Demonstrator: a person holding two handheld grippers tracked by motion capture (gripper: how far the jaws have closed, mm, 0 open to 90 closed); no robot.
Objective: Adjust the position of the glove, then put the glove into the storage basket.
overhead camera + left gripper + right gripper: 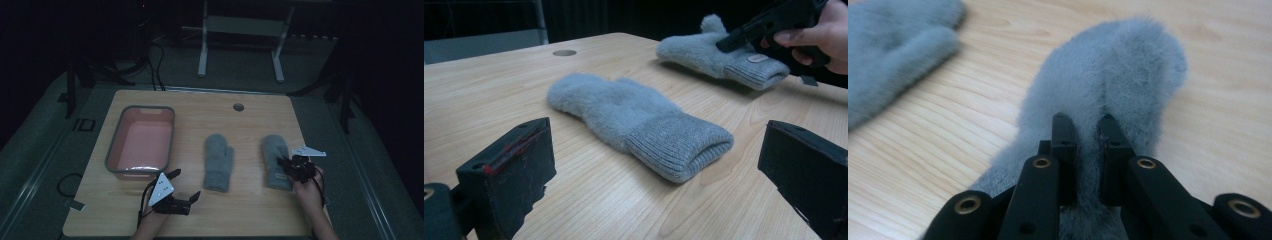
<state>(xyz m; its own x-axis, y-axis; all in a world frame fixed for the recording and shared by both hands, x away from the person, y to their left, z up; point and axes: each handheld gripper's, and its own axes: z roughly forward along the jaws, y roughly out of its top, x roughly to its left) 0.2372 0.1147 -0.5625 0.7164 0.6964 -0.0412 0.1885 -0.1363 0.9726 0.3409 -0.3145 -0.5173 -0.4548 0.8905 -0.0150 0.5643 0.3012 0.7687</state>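
Two grey fuzzy mittens lie on the wooden table. The right mitten (276,161) (1128,85) (719,57) has my right gripper (286,163) (1087,125) shut on it, the jaws pinching a fold of fleece at its middle. The left mitten (218,161) (639,125) lies flat with its knitted cuff toward the person. My left gripper (185,186) (654,170) rests low near the table's front edge, left of that mitten, its jaws wide open and holding nothing.
A pink bin with a grey rim (112,156) stands at the left of the table (250,215). A round cable hole (238,107) sits near the far edge. Beyond the table are a white stand's legs (202,55) and cables on the floor.
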